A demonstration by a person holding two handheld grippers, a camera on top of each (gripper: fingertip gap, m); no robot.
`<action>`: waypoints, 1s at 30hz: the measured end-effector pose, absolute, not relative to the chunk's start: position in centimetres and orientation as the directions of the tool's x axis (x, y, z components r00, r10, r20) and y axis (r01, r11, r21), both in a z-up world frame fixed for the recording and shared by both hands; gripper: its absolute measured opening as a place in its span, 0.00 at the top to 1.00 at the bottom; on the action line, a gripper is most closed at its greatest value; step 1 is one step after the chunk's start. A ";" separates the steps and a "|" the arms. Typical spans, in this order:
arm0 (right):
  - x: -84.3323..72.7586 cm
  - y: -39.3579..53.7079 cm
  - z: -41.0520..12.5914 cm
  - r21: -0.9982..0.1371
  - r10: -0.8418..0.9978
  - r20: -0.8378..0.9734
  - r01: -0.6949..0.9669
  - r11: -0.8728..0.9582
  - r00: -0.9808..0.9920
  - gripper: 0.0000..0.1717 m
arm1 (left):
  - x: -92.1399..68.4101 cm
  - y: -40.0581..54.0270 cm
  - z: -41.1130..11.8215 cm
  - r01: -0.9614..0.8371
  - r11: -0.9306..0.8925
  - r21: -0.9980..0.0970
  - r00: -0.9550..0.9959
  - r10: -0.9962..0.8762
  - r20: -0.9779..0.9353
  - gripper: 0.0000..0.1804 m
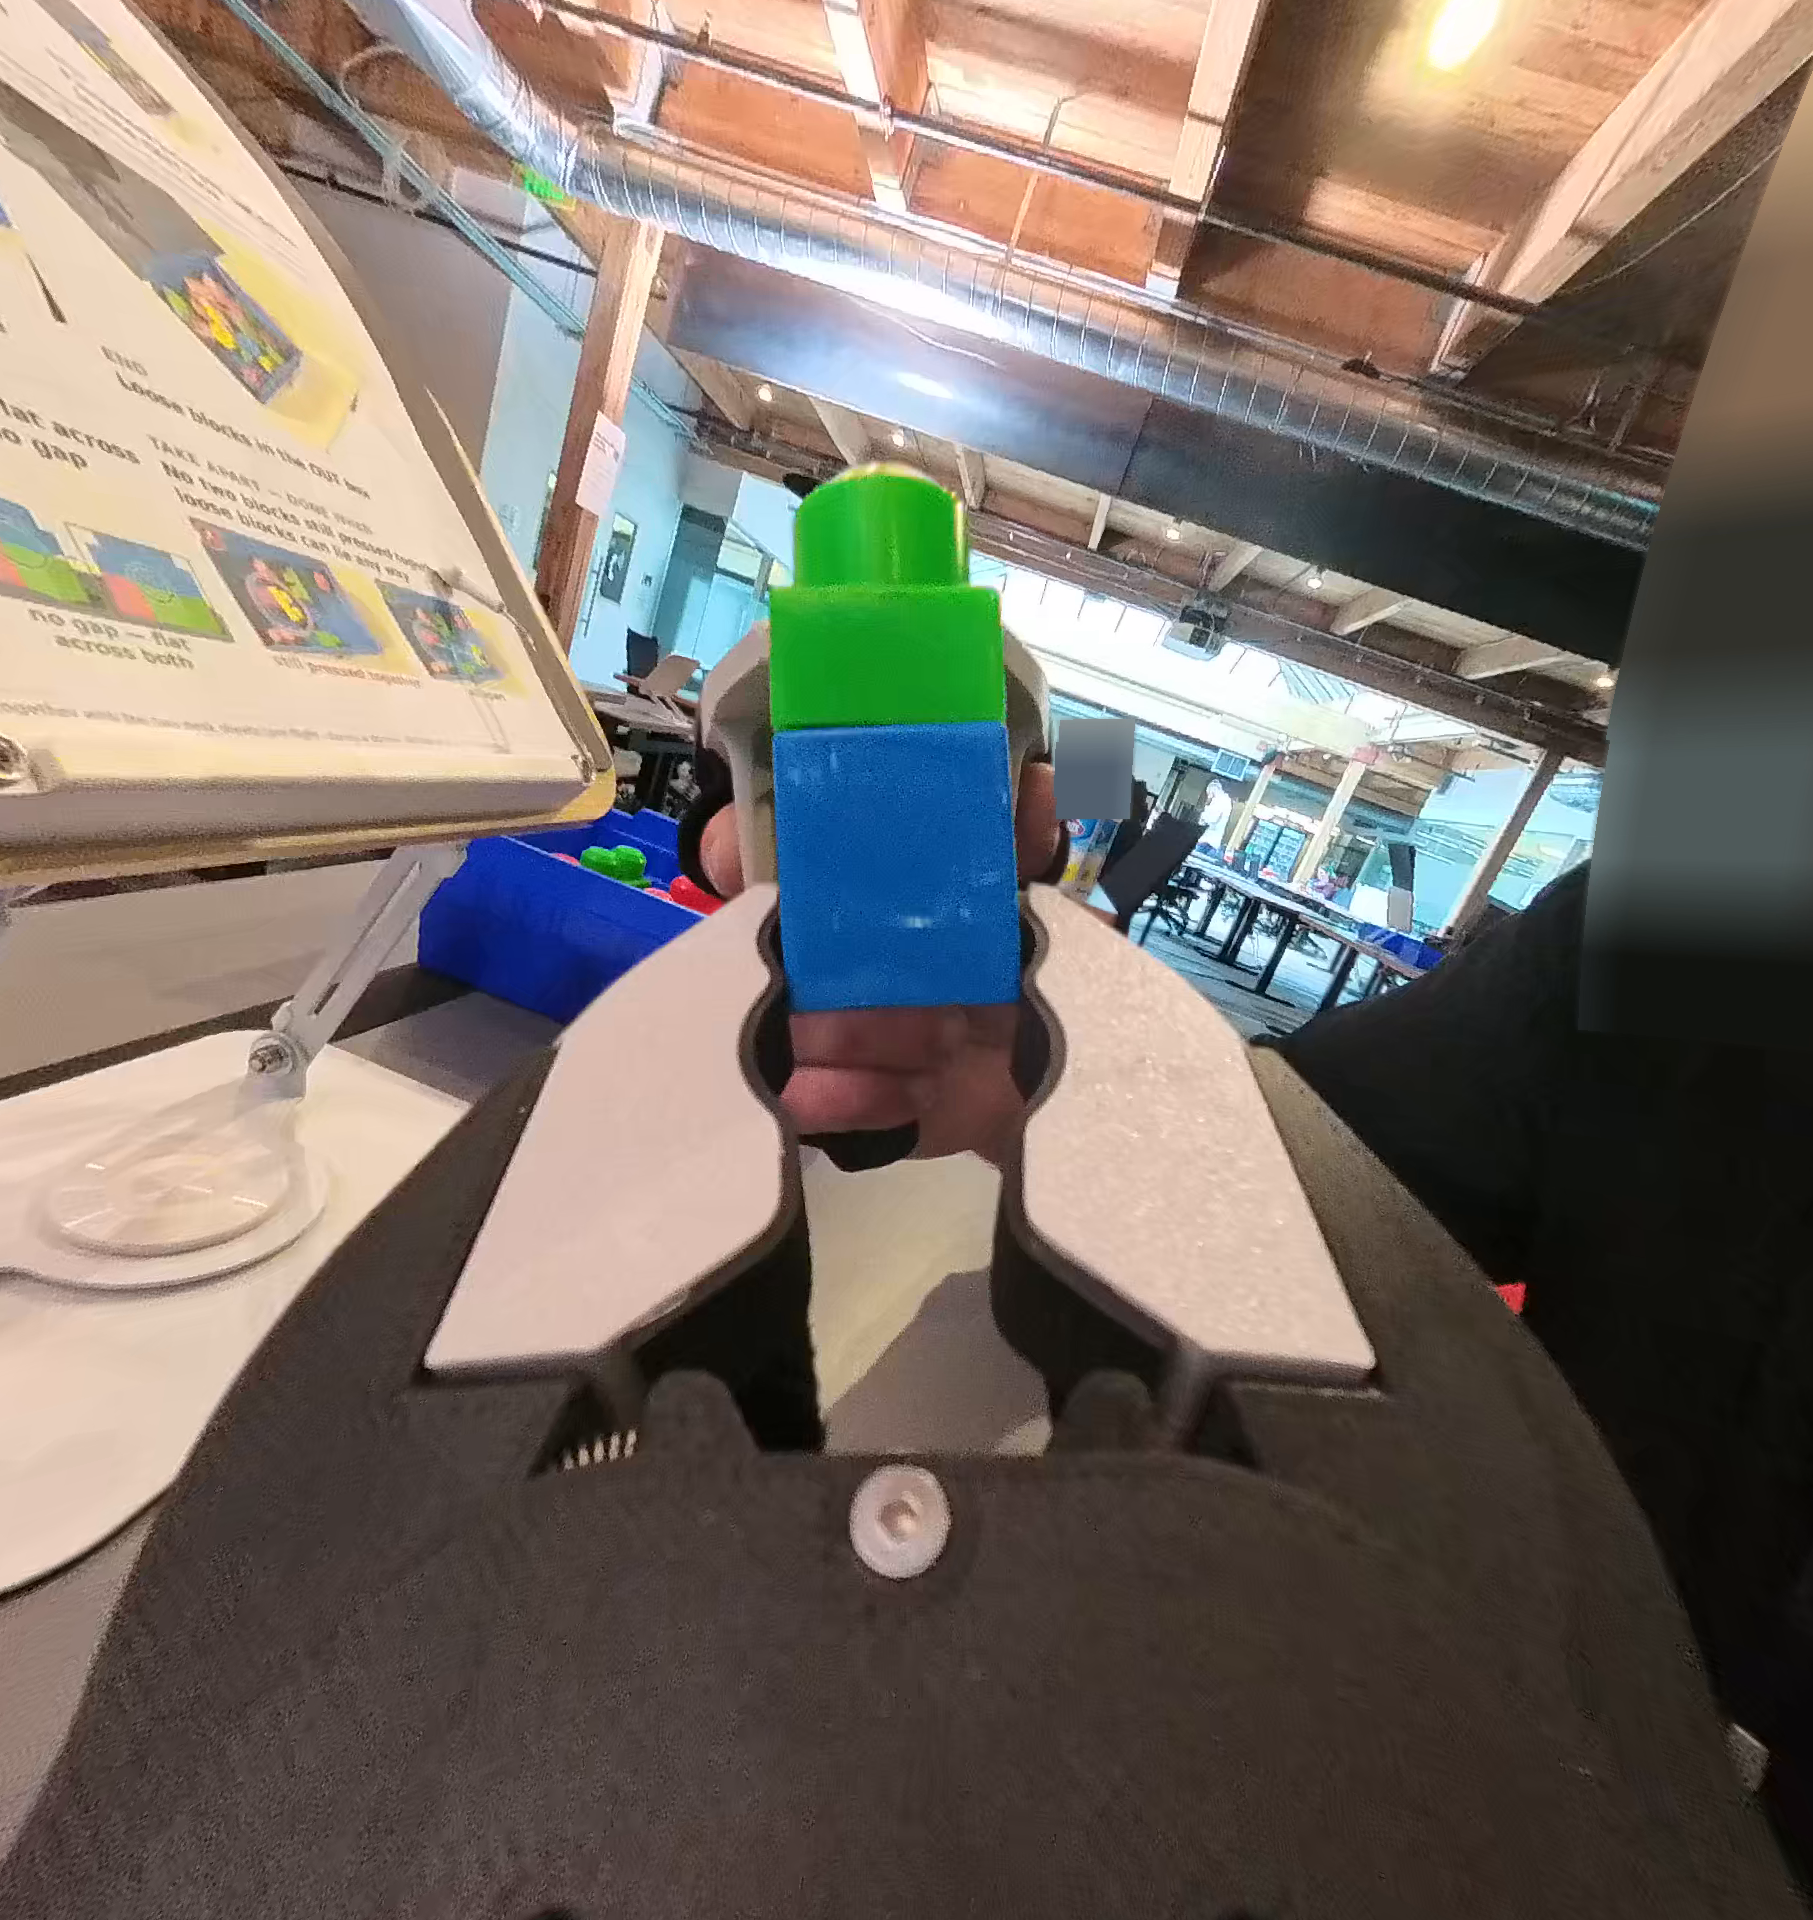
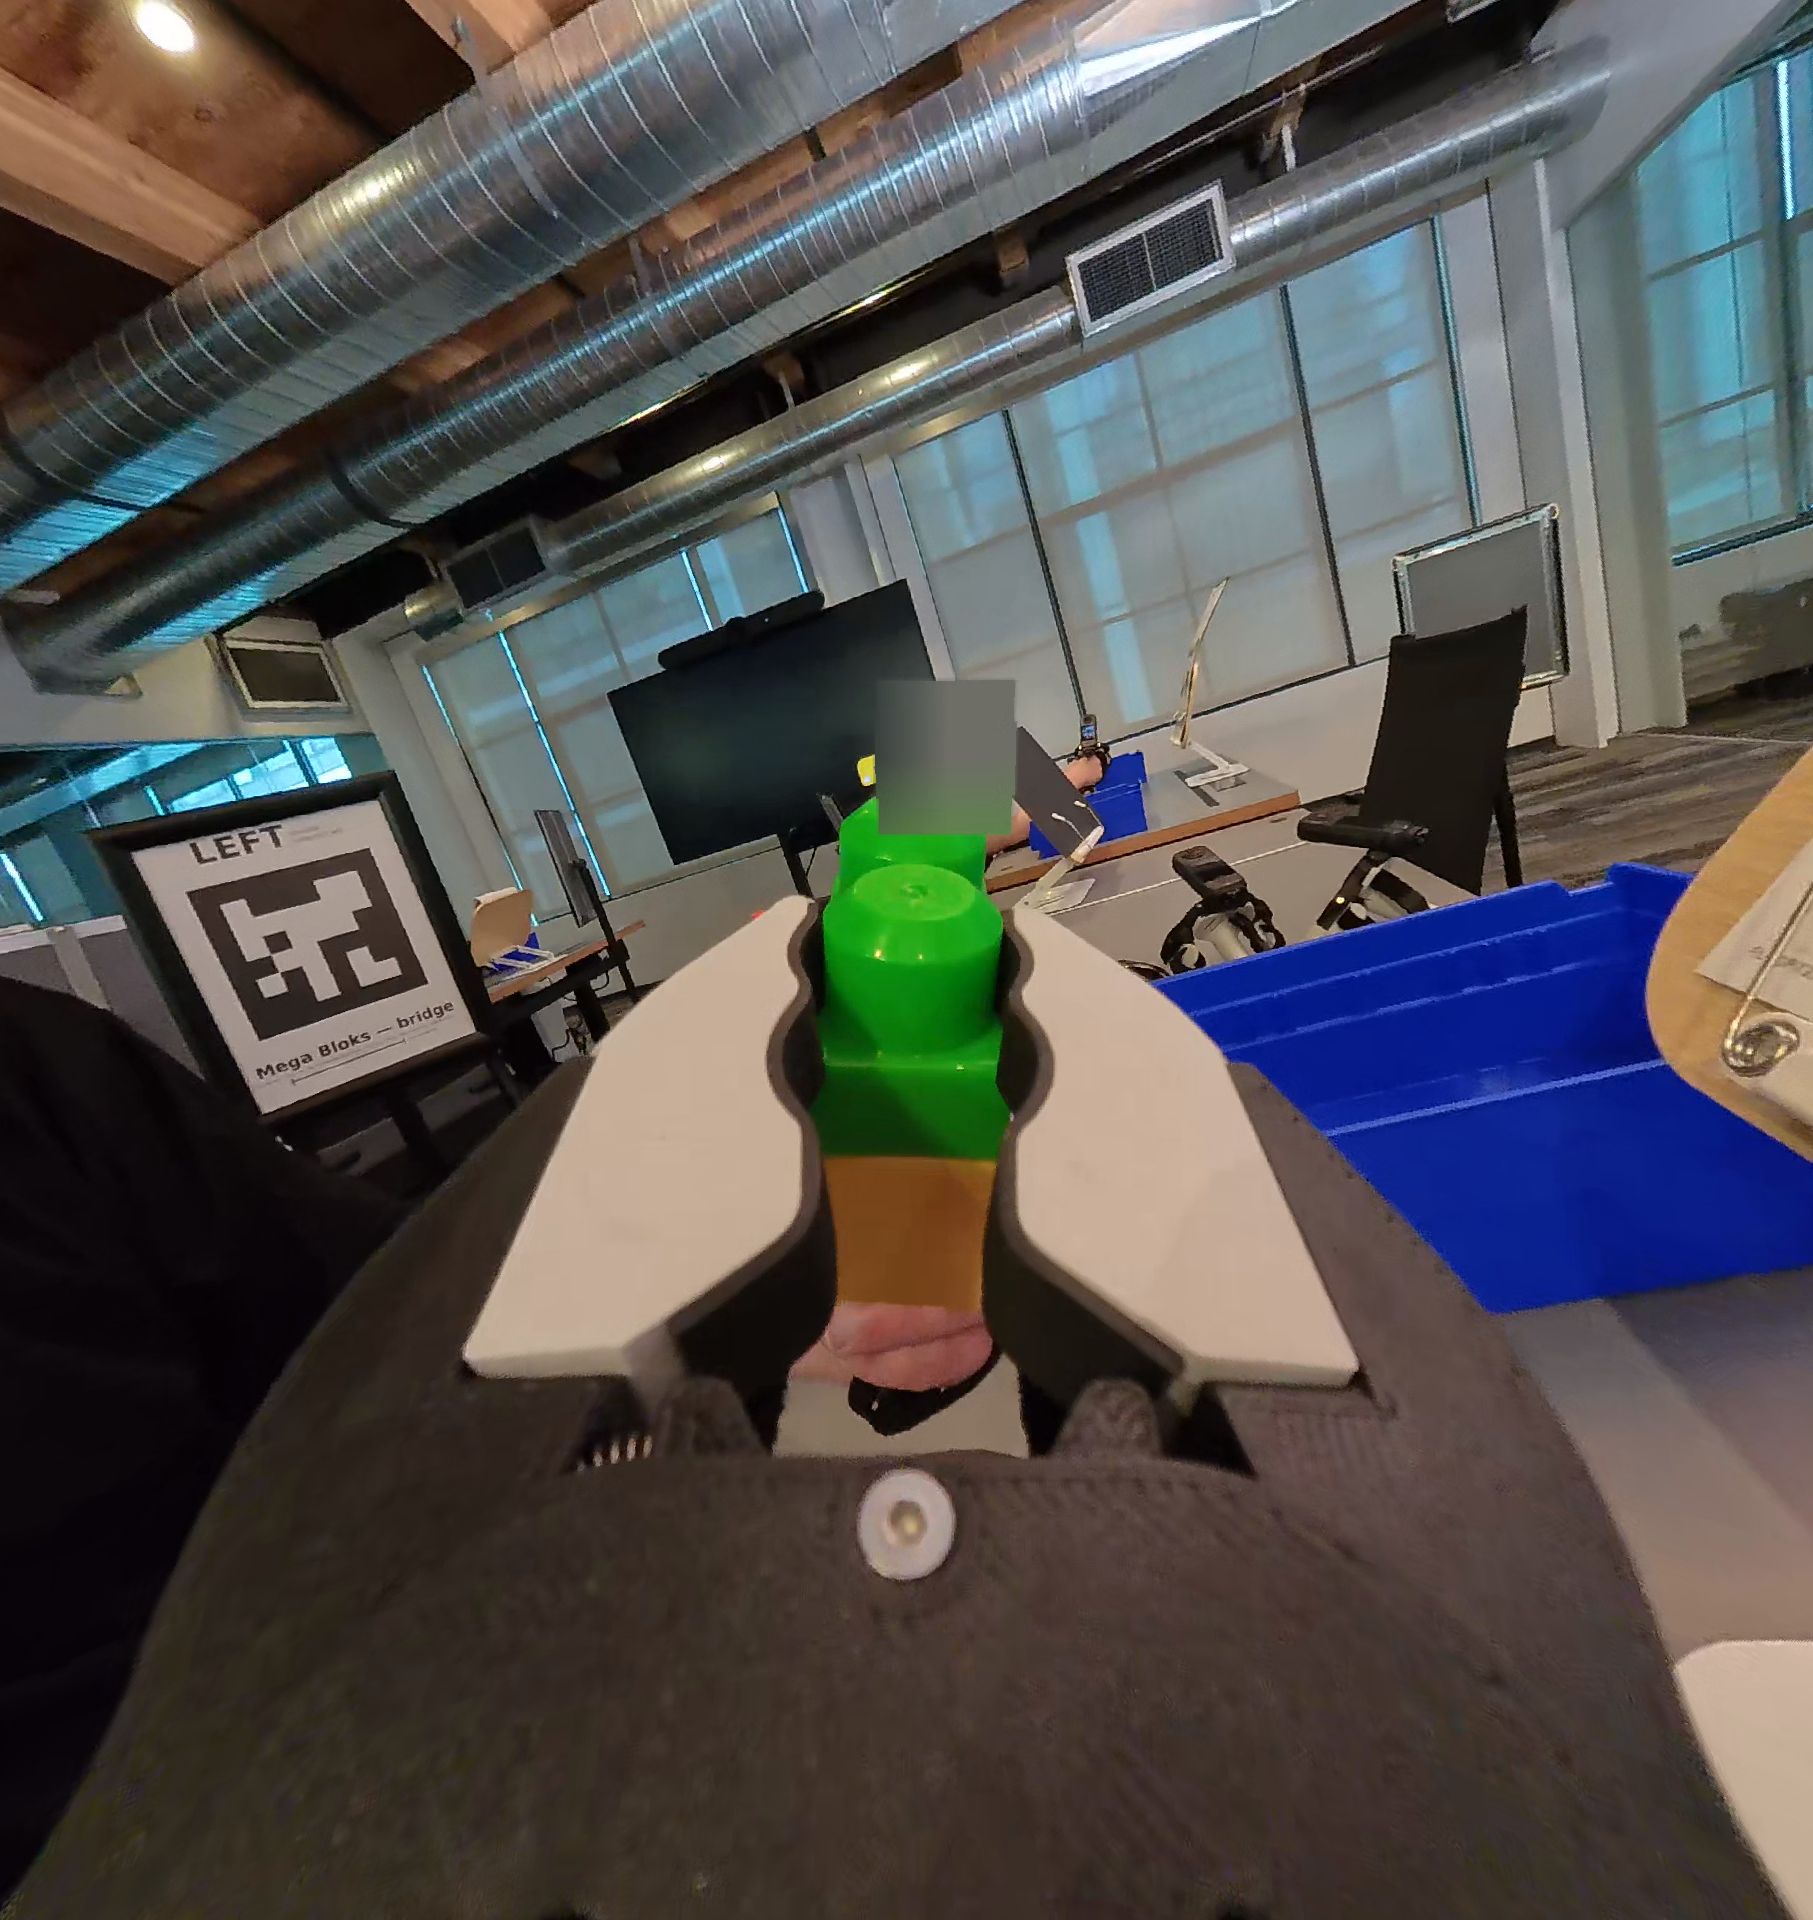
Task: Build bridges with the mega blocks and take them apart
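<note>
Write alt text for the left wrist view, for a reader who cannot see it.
A claw grips a blue block with a green block stacked on top, raised above a white table. Behind, a blue bin holds loose blocks, and an instruction sheet stands at left.

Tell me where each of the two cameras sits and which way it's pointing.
Left wrist view: on the left gripper, tilted up toward the ceiling; its pads clamp the blue block under the green block; a hand shows behind.
Right wrist view: on the right gripper, facing windows; clamps the green block.
Shared: the green block, blue bin.
</note>
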State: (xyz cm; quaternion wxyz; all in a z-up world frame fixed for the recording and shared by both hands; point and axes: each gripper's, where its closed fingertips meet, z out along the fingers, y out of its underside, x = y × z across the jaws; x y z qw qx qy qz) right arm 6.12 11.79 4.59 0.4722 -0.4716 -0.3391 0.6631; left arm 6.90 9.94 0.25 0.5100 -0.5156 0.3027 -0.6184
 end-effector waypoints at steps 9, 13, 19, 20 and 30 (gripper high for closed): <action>6.0 11.4 4.7 -0.911 0.957 -0.274 -0.293 -0.291 -0.099 0.82 | 6.8 9.7 0.3 0.291 -0.288 -0.912 0.075 -0.944 0.322 0.79; 6.0 11.3 4.6 -0.918 0.960 -0.266 -0.281 -0.280 -0.088 0.82 | 6.9 9.7 0.2 0.279 -0.299 -0.913 0.078 -0.940 0.332 0.79; 5.8 11.6 4.4 -0.913 0.957 -0.279 -0.285 -0.291 -0.082 0.82 | 6.7 9.9 -0.1 0.264 -0.309 -0.914 0.077 -0.937 0.340 0.79; 5.7 11.6 4.4 -0.915 0.957 -0.278 -0.279 -0.290 -0.082 0.82 | 6.6 9.8 0.0 0.251 -0.308 -0.918 0.075 -0.939 0.336 0.79; 5.0 9.8 0.9 -0.981 0.981 -0.151 0.140 -0.133 -0.124 0.74 | 4.7 8.7 -3.0 -0.129 -0.319 -0.939 0.116 -0.945 0.305 0.79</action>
